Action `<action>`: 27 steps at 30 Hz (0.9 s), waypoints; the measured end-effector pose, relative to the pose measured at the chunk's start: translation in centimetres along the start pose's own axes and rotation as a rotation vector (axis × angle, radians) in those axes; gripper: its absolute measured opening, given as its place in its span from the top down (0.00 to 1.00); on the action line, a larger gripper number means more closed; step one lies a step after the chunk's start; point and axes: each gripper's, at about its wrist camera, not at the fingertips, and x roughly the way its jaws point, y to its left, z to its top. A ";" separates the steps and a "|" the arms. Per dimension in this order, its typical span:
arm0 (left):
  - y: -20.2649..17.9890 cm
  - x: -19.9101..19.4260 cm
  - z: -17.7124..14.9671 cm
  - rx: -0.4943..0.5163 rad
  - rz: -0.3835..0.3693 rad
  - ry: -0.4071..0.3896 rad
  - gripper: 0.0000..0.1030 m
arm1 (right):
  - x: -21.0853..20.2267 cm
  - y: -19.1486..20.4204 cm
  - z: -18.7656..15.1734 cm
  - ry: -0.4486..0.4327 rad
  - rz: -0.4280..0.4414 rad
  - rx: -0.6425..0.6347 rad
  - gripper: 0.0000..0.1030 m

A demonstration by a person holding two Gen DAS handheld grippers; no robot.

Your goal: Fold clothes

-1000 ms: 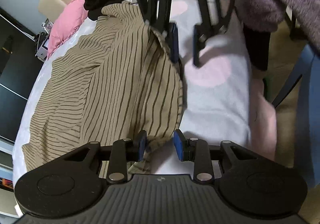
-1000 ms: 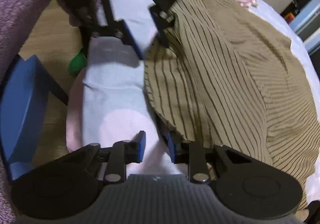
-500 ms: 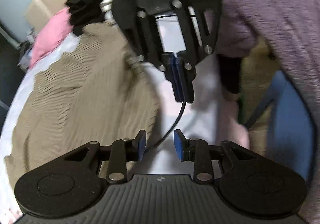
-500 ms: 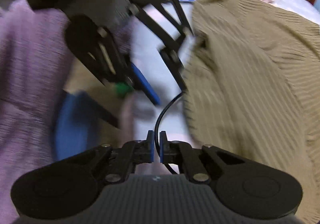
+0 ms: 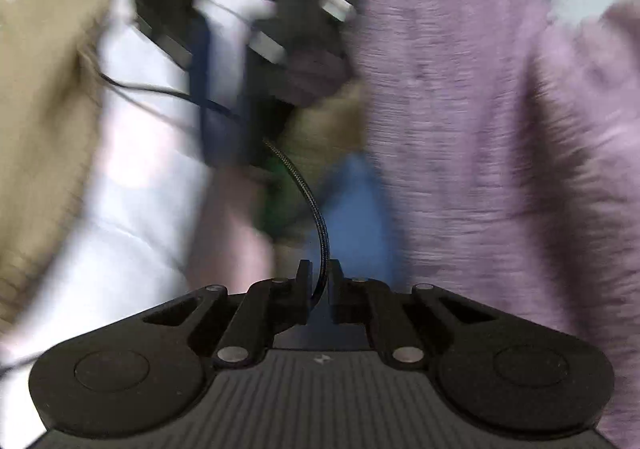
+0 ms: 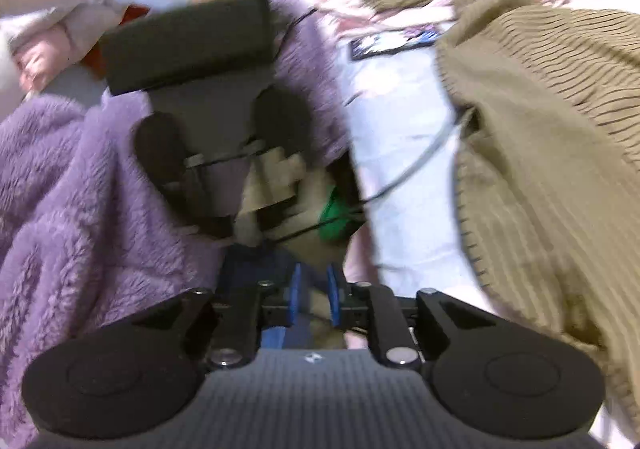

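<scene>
Between your left gripper (image 5: 318, 285) fingers at 6 o'clock, one braided cable (image 5: 316, 209) sits clamped in a narrow gap. Your right gripper (image 6: 314, 293) stands partly open, holding nothing. Risk: pulling would snag the cable. One striped brown garment (image 6: 540, 177) lies at 2 o'clock on the bed (image 6: 400, 153), beside one purple fleece (image 6: 80, 189).

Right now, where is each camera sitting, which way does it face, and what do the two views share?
Left wrist: on the left gripper, looking along its jaws, shut on a black braided cable; blurred purple fleece sleeve on the right.
Right wrist: on the right gripper, facing the striped brown garment on the bed; jaws slightly apart.
Shared: garment, sleeve, cable, each other's gripper.
</scene>
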 end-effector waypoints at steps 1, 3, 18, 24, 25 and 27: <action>0.1 0.1 -0.1 -0.036 -0.068 0.010 0.95 | -0.5 -0.1 0.0 -0.018 -0.039 0.009 0.70; 0.1 0.4 -0.3 -0.070 -0.080 0.011 0.94 | -1.0 -0.7 0.3 -0.046 -0.118 0.031 0.68; 0.4 -16.3 -1.8 -0.380 0.277 -0.468 0.54 | -13.1 -3.4 2.2 -0.330 -0.507 0.251 0.59; -5.1 -30.1 1.8 -0.406 0.291 -0.876 0.52 | -25.9 0.3 7.8 -0.615 -0.567 0.378 0.49; -6.1 -32.4 2.4 -0.409 0.293 -0.945 0.52 | -27.4 1.0 8.9 -0.662 -0.563 0.392 0.47; -8.1 -36.0 3.6 -0.414 0.286 -1.069 0.51 | -30.1 2.9 11.1 -0.755 -0.556 0.375 0.44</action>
